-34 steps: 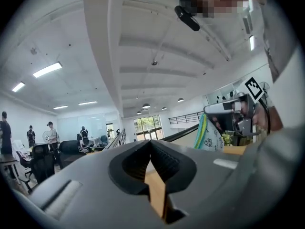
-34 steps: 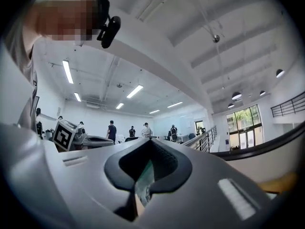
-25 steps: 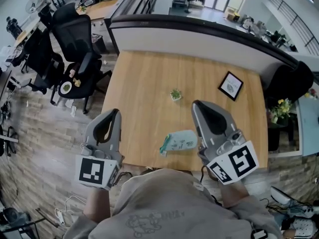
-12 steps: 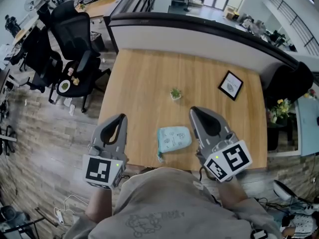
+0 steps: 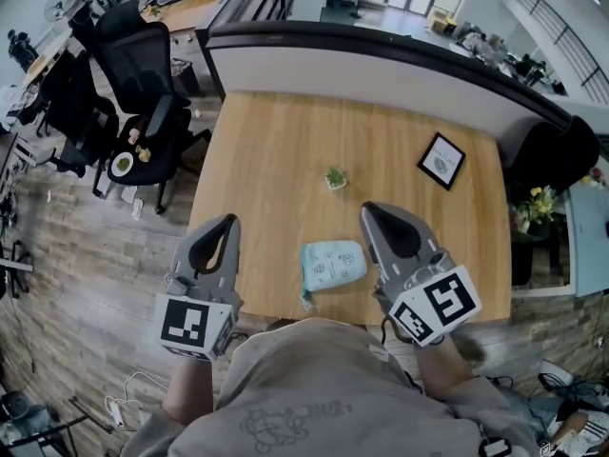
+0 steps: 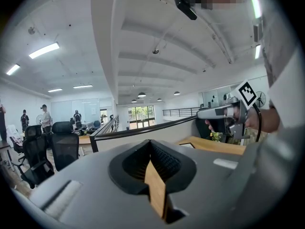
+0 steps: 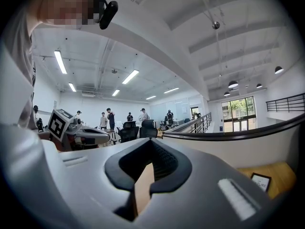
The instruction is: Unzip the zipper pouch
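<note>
Zipper pouch (image 5: 333, 263) lay between your left gripper (image 5: 225, 221) and right gripper (image 5: 367, 211), touched by neither; both had their jaws pressed together on nothing. It rested flat near the lower edge of the wooden table (image 5: 285, 150), with a small plant (image 5: 334, 179) and framed picture (image 5: 441, 163) further up.

One pouch (image 5: 332, 263), one plant (image 5: 334, 179), one picture frame (image 5: 441, 162).

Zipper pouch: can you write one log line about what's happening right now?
zipper pouch: flat on table, untouched | left gripper: jaws shut, empty | right gripper: jaws shut, empty
</note>
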Demonstrator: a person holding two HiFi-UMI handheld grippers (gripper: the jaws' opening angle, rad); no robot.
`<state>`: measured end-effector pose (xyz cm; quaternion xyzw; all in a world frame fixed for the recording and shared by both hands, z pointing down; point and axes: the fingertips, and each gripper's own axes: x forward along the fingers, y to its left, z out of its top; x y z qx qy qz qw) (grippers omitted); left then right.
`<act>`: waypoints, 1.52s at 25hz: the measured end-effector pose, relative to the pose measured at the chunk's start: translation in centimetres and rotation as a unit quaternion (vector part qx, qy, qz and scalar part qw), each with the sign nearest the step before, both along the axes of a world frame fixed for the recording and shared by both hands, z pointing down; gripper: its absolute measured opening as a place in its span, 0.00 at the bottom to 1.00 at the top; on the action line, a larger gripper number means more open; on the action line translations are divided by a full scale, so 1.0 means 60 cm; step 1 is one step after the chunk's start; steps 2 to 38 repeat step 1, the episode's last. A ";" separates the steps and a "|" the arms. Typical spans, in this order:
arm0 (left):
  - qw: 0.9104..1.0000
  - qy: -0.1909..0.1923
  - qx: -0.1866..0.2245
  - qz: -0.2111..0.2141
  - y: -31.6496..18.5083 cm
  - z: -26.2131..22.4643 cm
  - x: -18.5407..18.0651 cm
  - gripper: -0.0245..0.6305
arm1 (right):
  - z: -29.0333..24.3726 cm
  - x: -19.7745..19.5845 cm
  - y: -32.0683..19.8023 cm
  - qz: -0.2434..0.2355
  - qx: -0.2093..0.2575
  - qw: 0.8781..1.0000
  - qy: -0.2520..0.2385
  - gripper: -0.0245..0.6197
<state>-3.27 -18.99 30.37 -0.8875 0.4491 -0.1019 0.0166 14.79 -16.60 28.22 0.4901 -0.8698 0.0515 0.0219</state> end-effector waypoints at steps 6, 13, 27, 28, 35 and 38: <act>1.000 0.000 0.001 0.000 -0.002 0.000 0.000 0.04 | 0.000 0.000 -0.001 0.000 0.000 1.000 0.000 0.05; 1.000 0.000 0.001 0.000 -0.002 0.000 0.000 0.04 | 0.000 0.000 -0.001 0.000 0.000 1.000 0.000 0.05; 1.000 0.000 0.001 0.000 -0.002 0.000 0.000 0.04 | 0.000 0.000 -0.001 0.000 0.000 1.000 0.000 0.05; 1.000 0.000 0.001 0.000 -0.002 0.000 0.000 0.04 | 0.000 0.000 -0.001 0.000 0.000 1.000 0.000 0.05; 1.000 0.000 0.001 0.000 -0.002 0.000 0.000 0.04 | 0.000 0.000 -0.001 0.000 0.000 1.000 0.000 0.05; 1.000 0.000 0.001 0.000 -0.002 0.000 0.000 0.04 | 0.000 0.000 -0.001 0.000 0.000 1.000 0.000 0.05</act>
